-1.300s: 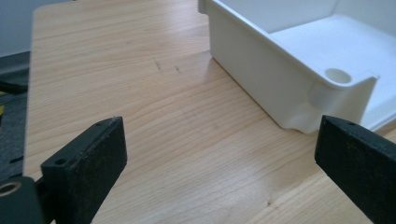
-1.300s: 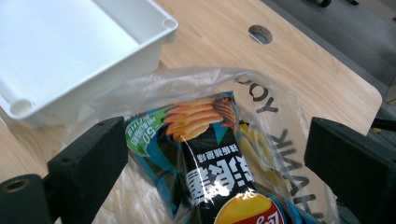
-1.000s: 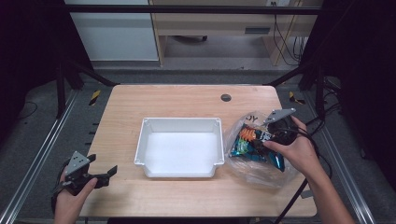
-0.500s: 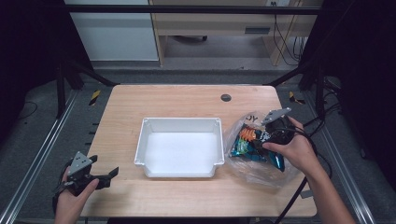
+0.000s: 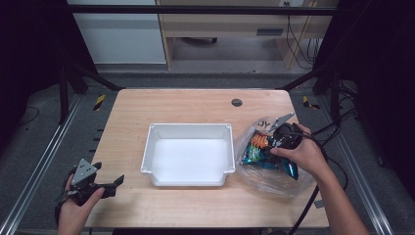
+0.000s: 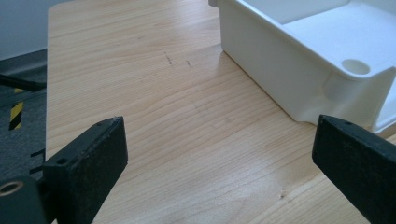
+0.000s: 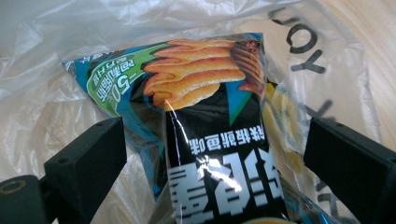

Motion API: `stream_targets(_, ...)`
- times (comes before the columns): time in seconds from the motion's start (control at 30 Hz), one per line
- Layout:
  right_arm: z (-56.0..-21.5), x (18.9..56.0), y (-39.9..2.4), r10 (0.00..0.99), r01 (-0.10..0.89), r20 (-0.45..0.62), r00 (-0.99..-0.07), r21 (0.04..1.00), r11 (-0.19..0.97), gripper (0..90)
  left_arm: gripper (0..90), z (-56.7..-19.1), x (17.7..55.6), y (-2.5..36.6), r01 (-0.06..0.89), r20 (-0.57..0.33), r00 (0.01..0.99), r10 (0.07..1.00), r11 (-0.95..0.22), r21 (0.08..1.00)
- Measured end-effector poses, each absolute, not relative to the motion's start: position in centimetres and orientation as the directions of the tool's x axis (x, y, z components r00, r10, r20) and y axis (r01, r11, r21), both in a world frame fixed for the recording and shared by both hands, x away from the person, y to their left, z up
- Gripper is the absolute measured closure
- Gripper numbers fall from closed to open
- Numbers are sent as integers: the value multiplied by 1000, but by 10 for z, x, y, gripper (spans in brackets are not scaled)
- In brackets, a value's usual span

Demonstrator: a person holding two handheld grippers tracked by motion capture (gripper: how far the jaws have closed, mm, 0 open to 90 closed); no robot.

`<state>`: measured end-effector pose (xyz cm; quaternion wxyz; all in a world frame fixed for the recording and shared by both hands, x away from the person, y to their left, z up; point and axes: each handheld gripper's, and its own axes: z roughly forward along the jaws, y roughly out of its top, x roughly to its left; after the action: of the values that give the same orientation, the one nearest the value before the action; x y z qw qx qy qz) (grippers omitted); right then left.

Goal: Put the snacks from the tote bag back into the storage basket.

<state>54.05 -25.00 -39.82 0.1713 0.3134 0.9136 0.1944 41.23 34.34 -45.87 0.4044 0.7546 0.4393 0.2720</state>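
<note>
Right tool (image 5: 274,138) sits over the clear plastic bag (image 5: 274,169) at the right side of the worktop (image 5: 195,105), held in the person's right hand (image 5: 303,154). In the right gripper view its jaws stand wide apart, released, one on each side of the snack packet (image 7: 210,135) and not touching it. The packet, black and teal with orange crisps printed on it, lies inside the bag; crumpled film (image 7: 70,42) lies under and beside it, and a fold with black lettering (image 7: 303,46) rises near the right-hand jaw.

White tray (image 5: 188,128) stands mid-worktop, just left of the bag; the tray's right wall is near the bag's edge, contact not clear. Small dark round disc (image 5: 237,102) in the worktop behind the tray, well apart from both.

Left tool (image 5: 105,183) is at the near left corner of the worktop in the left hand (image 5: 78,205), jaws spread, released, holding nothing. The left gripper view shows bare wood between its jaws and the tray's corner (image 6: 355,70) ahead to the right.

Floor beyond carries cables (image 5: 298,39) and yellow-black tape marks (image 5: 99,101).
</note>
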Motion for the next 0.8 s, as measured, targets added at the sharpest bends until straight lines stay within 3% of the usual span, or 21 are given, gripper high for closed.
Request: stream_targets(0.8, -435, 556, -253, 634, 558, -147, -759, 354, 751, 78, 30, -461, 414, 341, 457, 55, 476, 877, -301, 837)
